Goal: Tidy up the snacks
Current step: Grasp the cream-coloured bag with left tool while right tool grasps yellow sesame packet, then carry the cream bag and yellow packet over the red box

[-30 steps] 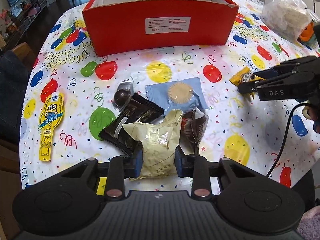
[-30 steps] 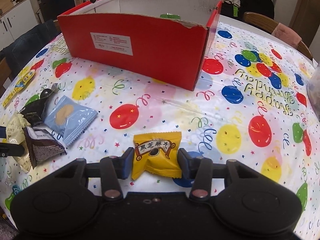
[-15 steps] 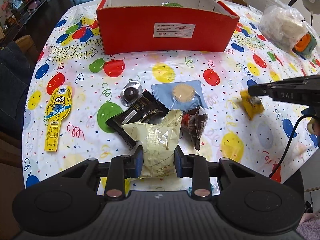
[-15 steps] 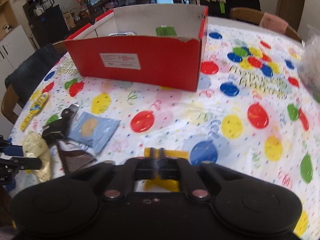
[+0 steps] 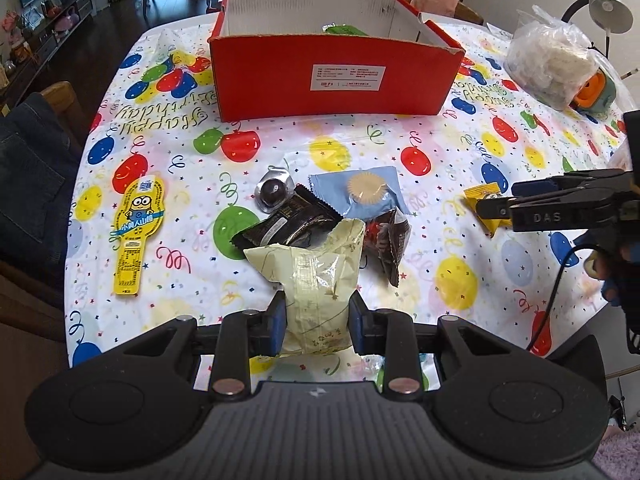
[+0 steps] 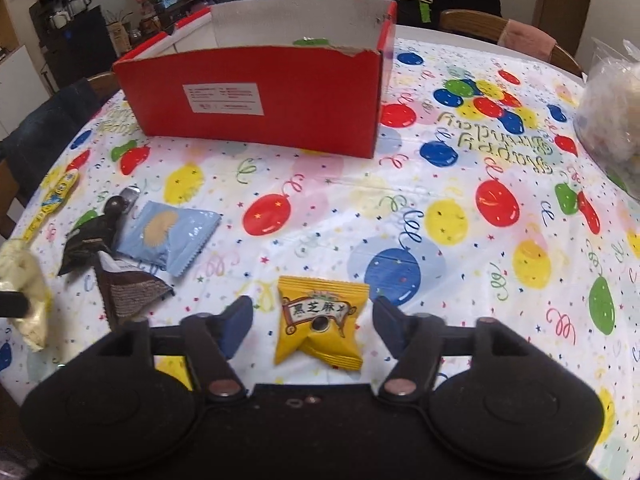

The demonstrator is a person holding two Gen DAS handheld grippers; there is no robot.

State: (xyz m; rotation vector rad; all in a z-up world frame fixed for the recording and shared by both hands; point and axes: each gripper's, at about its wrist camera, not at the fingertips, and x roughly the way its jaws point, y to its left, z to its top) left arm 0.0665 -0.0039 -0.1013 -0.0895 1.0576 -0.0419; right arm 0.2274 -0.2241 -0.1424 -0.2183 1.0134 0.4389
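My left gripper (image 5: 318,320) is shut on a cream snack packet (image 5: 312,276), held above the table near the front edge. My right gripper (image 6: 312,320) is open, its fingers apart on either side of a yellow sesame snack packet (image 6: 320,320) that lies on the tablecloth. The yellow packet (image 5: 482,204) and the right gripper (image 5: 496,200) also show in the left wrist view. A red cardboard box (image 5: 332,68) stands open at the back; it also shows in the right wrist view (image 6: 256,96), with a green item inside.
A blue biscuit packet (image 5: 362,196), black packets (image 5: 288,224), a dark brown packet (image 5: 390,244) and a foil chocolate ball (image 5: 273,194) lie mid-table. A yellow Minion packet (image 5: 136,232) lies left. A clear bag (image 5: 548,64) and a lamp (image 5: 608,0) stand back right.
My right gripper was shut on the yellow packet and has opened; the packet now lies on the table between its fingers. My left gripper has lifted the cream packet higher.
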